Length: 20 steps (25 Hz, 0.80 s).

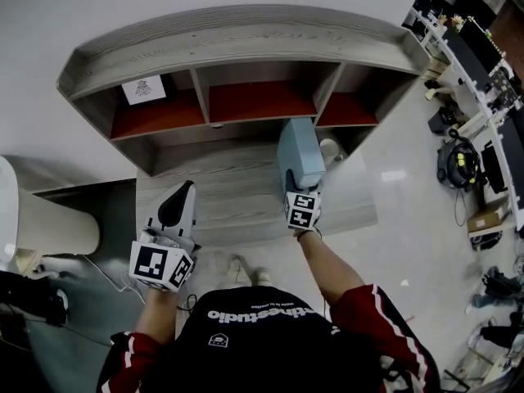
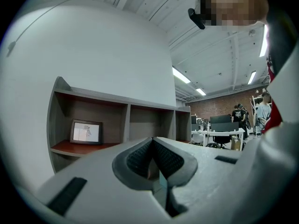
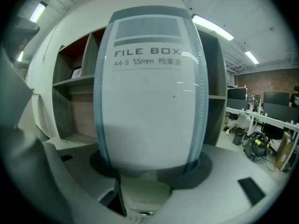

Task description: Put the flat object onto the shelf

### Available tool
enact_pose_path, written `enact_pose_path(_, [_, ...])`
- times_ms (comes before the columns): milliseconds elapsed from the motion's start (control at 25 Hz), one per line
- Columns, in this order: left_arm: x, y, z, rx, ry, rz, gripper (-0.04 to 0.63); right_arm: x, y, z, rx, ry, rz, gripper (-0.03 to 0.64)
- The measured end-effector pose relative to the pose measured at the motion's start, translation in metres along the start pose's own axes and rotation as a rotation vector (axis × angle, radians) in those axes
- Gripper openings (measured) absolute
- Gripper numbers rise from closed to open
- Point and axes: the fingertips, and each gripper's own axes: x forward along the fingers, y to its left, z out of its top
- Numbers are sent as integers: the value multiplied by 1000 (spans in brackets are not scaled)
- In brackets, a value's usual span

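Note:
A flat, light blue file box (image 1: 300,155) (image 3: 149,92) stands upright with my right gripper (image 1: 296,188) (image 3: 149,169) shut on its lower edge. It hangs over the shelf unit's lower ledge (image 1: 237,199), in front of the gap between the middle and right compartments. The grey shelf unit (image 1: 246,35) (image 2: 117,107) (image 3: 77,80) has three compartments with red-brown boards. My left gripper (image 1: 183,195) (image 2: 153,148) is shut on nothing, held low at the left in front of the ledge. The box fills most of the right gripper view.
A framed picture (image 1: 143,89) (image 2: 86,132) stands in the left compartment. A white object (image 1: 332,150) sits under the right compartment. A white rounded thing (image 1: 49,223) is at the left. Desks with monitors (image 1: 479,47) line the right; people (image 2: 239,113) stand far behind.

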Motion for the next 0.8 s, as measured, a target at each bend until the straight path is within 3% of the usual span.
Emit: enact_pose_path(800, [3, 26, -10, -4, 29, 17, 6, 52, 4, 4, -12, 9, -22, 298])
